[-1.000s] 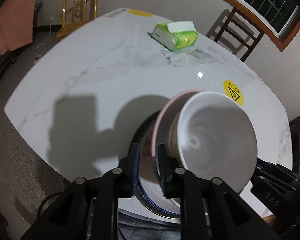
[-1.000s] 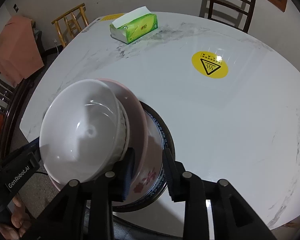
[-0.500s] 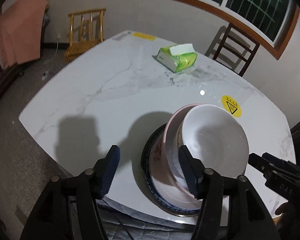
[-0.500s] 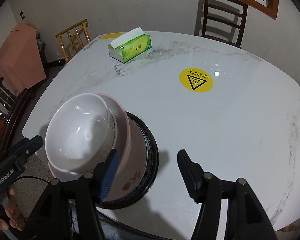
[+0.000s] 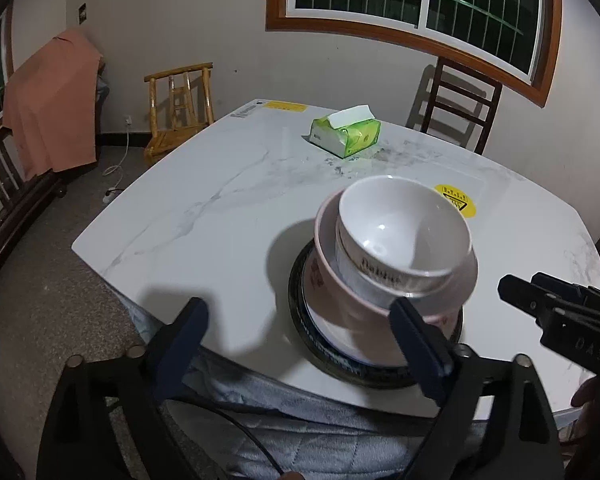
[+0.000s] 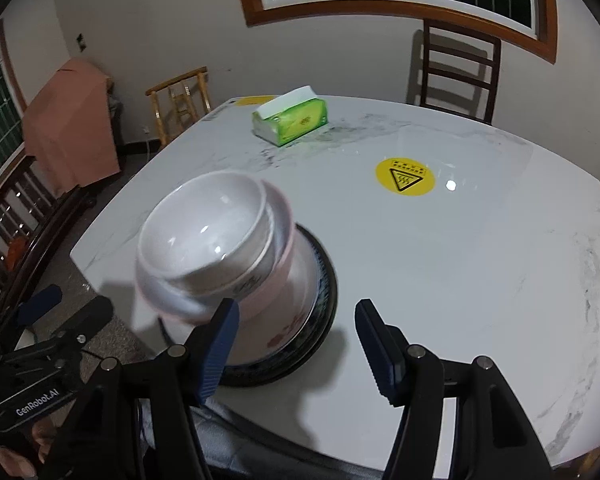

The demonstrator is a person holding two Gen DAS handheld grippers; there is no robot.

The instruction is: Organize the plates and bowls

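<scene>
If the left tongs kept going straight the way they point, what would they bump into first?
Probably the bare table beside the pink bowl; the opening left tongs hold nothing, though depth is unclear.

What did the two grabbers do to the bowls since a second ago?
Both let go. The left hand-held gripper was pinching the pink bowl; its jaws are opening and it has pulled back. The right hand-held gripper also released the rim and backed off, open and empty. The white bowl, pink bowl and dark-rimmed plate stayed stacked; the tissue box stayed put.
</scene>
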